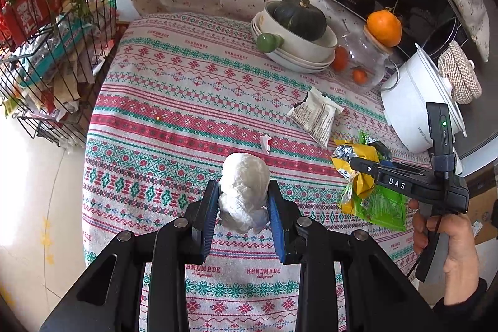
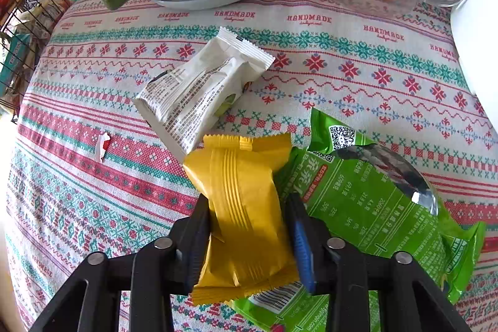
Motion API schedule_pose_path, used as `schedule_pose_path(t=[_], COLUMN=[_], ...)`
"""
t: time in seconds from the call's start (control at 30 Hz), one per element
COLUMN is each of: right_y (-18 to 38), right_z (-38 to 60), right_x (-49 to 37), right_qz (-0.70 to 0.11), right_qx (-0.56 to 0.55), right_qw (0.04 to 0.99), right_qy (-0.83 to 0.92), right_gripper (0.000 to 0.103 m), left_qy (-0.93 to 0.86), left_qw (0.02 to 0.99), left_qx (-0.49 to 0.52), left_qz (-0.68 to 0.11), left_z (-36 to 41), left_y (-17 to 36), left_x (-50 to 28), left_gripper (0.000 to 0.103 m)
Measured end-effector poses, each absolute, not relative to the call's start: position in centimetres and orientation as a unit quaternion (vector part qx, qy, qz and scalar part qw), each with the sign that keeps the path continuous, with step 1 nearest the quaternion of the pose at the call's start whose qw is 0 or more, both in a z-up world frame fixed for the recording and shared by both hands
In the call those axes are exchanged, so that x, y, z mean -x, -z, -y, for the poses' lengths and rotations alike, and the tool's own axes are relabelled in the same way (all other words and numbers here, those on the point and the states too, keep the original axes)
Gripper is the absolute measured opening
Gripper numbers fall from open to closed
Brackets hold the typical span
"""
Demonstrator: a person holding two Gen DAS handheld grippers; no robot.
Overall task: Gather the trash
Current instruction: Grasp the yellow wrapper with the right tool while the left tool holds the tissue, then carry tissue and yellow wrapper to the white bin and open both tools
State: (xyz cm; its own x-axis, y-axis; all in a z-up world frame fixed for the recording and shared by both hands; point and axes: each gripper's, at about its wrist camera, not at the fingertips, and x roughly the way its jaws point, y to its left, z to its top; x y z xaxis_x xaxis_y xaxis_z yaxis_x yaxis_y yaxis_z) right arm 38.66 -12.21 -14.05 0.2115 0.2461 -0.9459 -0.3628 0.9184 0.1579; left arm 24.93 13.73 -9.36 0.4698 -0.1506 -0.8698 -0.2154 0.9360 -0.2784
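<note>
Two tools loaded: left (image 1: 242,201) pinches crumpled white wad (image 1: 244,190); right (image 2: 249,238) grips yellow wrapper (image 2: 242,207).

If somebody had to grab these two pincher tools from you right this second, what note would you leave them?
Left gripper: shut on the crumpled white wad, held above the tablecloth.
Right gripper: fingers either side of the yellow wrapper, apparently gripping it; it overlaps the green bag.
Still lying loose: green bag, white wrapper, small red-and-white scrap.
Done: two pieces in hand. No bin shows in either view, so nothing is visibly binned.
Left: drop both, then fetch the remaining three.
</note>
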Motion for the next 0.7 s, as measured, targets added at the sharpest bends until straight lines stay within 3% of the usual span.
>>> schedule_pose_path(t=[0.1,0.2,0.47,0.7], right_y=[12.5,10.0,3.5,1.4], right_z=[13.1,14.4,18.8,25.1], right_x=[-37.4,-35.6,-28.5,-21.0], right_qz=[-0.586,-0.567,-0.513,-0.491], right_qx=[0.034,0.019,0.008,-0.005], right_qw=[0.787,0.801,0.840,0.859], right_qy=[-0.188,-0.192,-0.178,-0.143], right_gripper=[0.023,0.021,0.020,0.020], left_qy=[-0.007,0.008,0.073,0.140], left_qw=[0.836,0.836,0.830,0.833], left_qx=[0.188,0.195,0.213,0.180], left_qz=[-0.515,-0.513,-0.511,-0.505], left_z=[-13.7,-13.5,-10.8,-4.6], left_y=[9.2,8.8,7.7,5.9], left_x=[-24.5,-24.1,-22.2,-19.3], left_gripper=[0.032,0.032,0.032,0.032])
